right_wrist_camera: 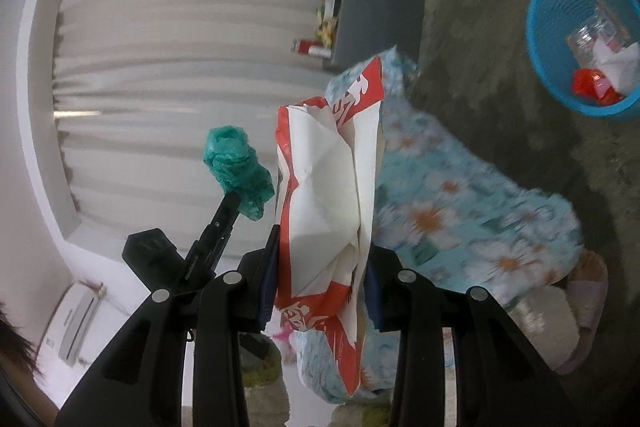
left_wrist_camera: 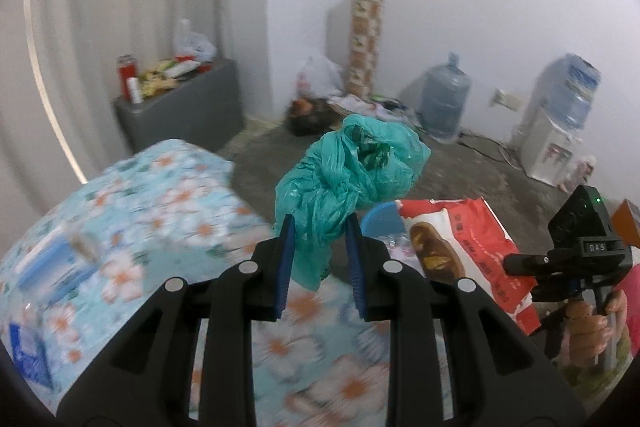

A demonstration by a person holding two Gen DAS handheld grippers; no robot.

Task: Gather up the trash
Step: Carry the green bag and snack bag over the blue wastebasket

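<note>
In the left wrist view my left gripper [left_wrist_camera: 320, 227] is shut on a crumpled teal plastic bag [left_wrist_camera: 352, 167], held above the floral bed cover [left_wrist_camera: 140, 211]. To its right, a red and white snack wrapper [left_wrist_camera: 472, 247] sticks out from my right gripper, whose body and the hand holding it show at the right edge. The right wrist view is rolled sideways: my right gripper [right_wrist_camera: 320, 247] is shut on the red and white snack wrapper [right_wrist_camera: 328, 187]. The teal plastic bag [right_wrist_camera: 236, 163] in the left gripper's tip shows to its left. A blue trash basket [right_wrist_camera: 540, 27] stands on the floor at upper right.
The basket holds a clear container and red and white scraps. A grey cabinet [left_wrist_camera: 184, 107] with bottles and snacks stands by the curtain. Against the far wall are plastic bags, a tall patterned box [left_wrist_camera: 366, 35], a water jug [left_wrist_camera: 444, 99] and a water dispenser [left_wrist_camera: 556, 131]. A slipper [right_wrist_camera: 588, 291] lies by the bed.
</note>
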